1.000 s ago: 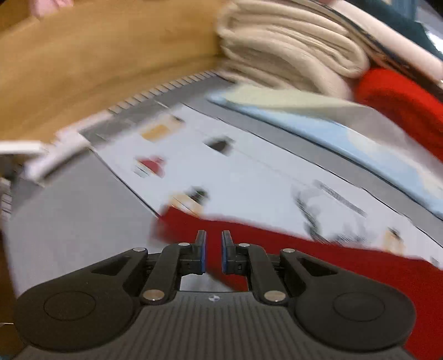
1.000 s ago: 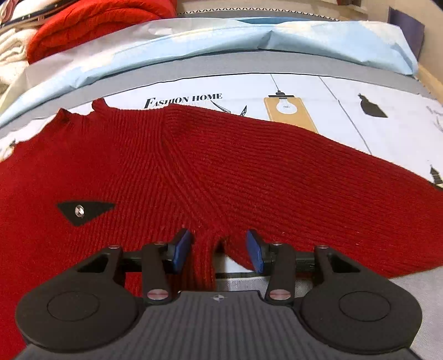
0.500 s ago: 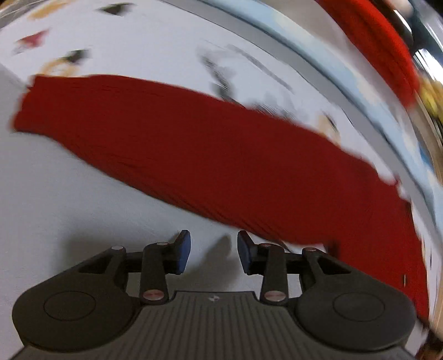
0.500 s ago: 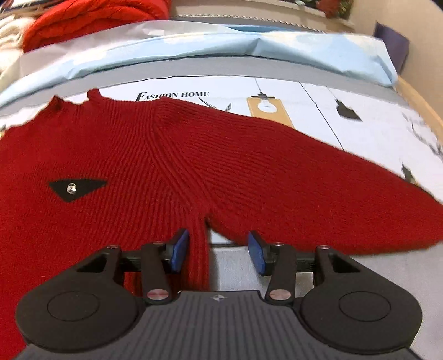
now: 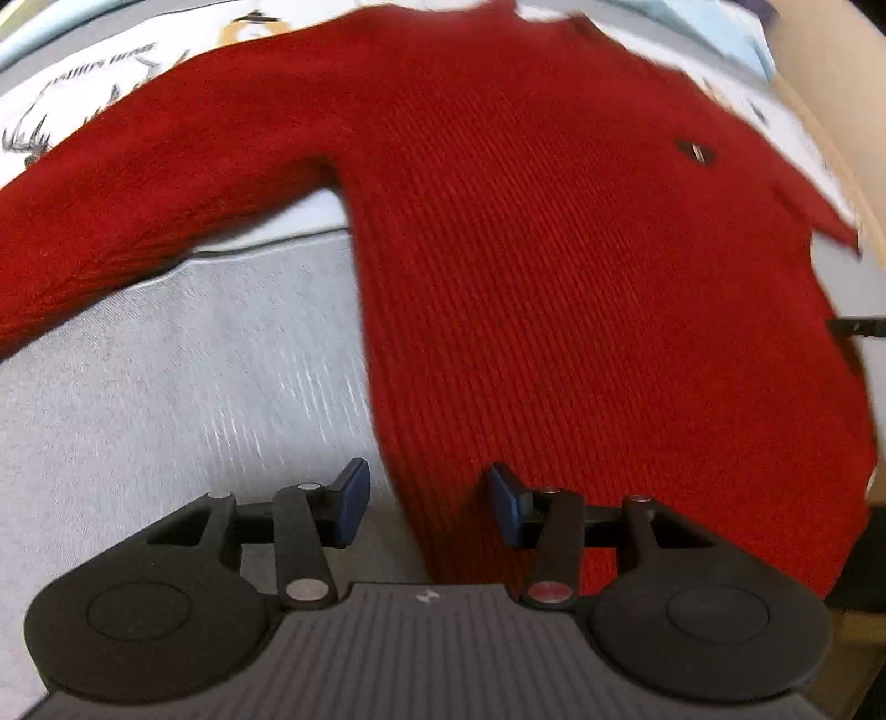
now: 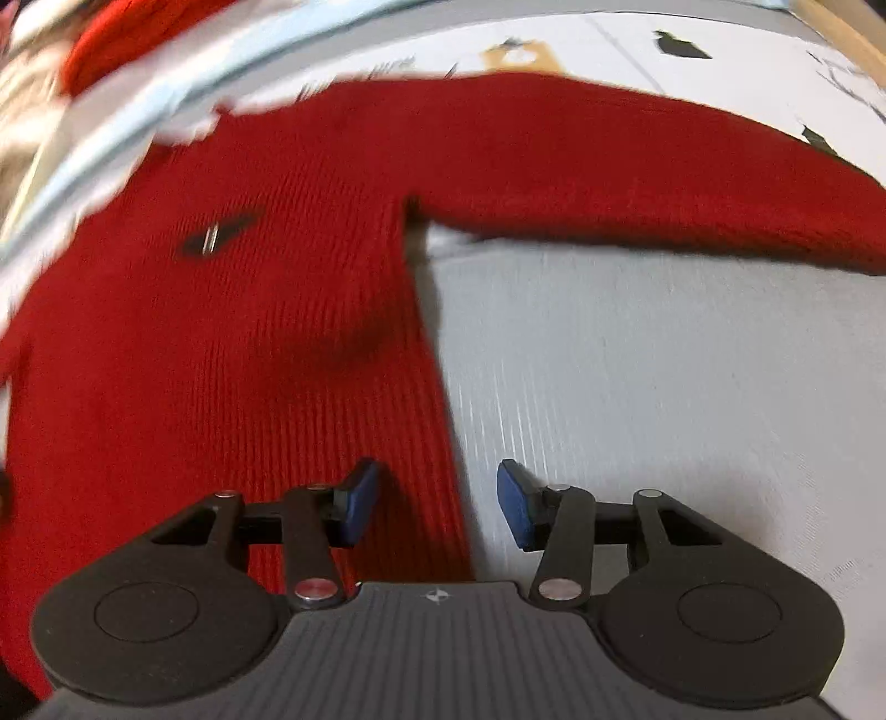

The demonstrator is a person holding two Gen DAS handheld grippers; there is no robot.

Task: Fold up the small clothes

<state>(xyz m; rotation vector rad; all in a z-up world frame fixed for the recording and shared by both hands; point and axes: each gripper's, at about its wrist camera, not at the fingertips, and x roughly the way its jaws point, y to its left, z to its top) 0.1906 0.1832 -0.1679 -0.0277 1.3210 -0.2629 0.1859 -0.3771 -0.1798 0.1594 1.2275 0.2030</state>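
A small red knit sweater (image 5: 554,277) lies flat on the grey and white bed cover, sleeves spread out, a small black patch (image 5: 695,152) on its chest. My left gripper (image 5: 426,507) is open, its jaws on either side of the sweater's left bottom side edge. The sweater also shows in the right wrist view (image 6: 249,360), with its right sleeve (image 6: 664,183) stretched out. My right gripper (image 6: 437,501) is open, its jaws on either side of the sweater's right bottom side edge. Neither gripper holds anything.
The printed white and grey cover (image 6: 664,387) spreads under the sweater. A light blue cloth (image 6: 111,127) and a folded red garment (image 6: 127,33) lie at the far edge. A wooden edge (image 5: 830,111) runs along the right in the left wrist view.
My left gripper opened and swung from the left sleeve end to the sweater's lower left edge. My right gripper drew back from the armpit to the lower right edge, still open.
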